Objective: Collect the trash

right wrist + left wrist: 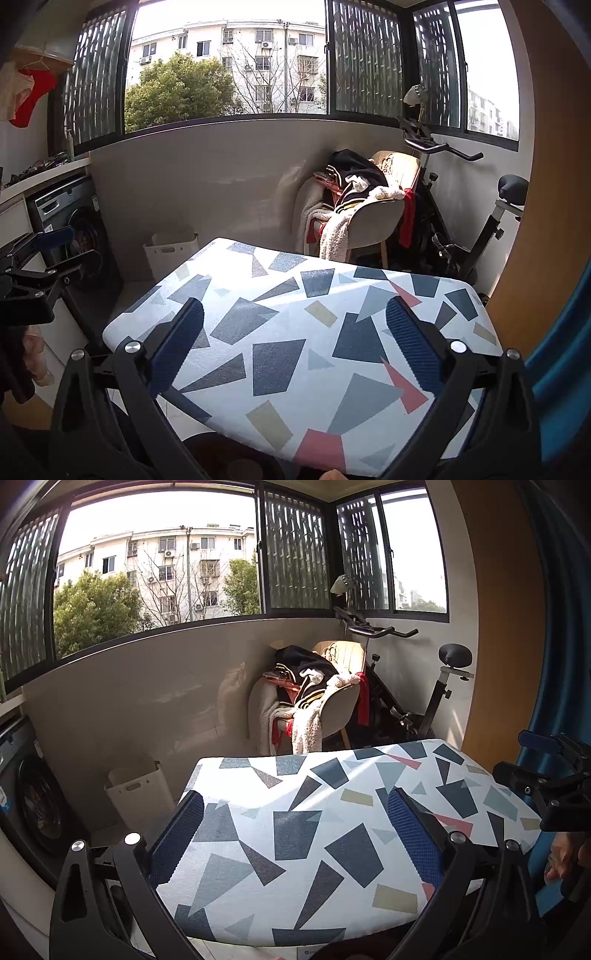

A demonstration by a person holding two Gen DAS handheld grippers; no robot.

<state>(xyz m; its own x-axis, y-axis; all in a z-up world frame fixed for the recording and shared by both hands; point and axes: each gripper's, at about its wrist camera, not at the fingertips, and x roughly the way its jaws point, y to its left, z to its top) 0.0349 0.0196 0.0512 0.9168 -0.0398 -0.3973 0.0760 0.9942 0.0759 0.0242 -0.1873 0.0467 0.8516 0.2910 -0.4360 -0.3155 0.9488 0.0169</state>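
Observation:
A board covered in white cloth with grey, blue and pink shapes (332, 830) fills the foreground in both views (314, 332); no trash shows on it. My left gripper (295, 808) is open and empty above its near end. My right gripper (295, 325) is open and empty over the board too. The right gripper shows at the right edge of the left wrist view (554, 786); the left one shows at the left edge of the right wrist view (40, 266). A white bin (140, 794) stands on the floor by the wall, left of the board (171, 249).
A washing machine (74, 229) stands at the left under a counter. A chair piled with clothes (314, 694) and an exercise bike (424, 686) fill the far right corner. A wooden panel (546, 184) and a blue curtain (569, 369) are on the right.

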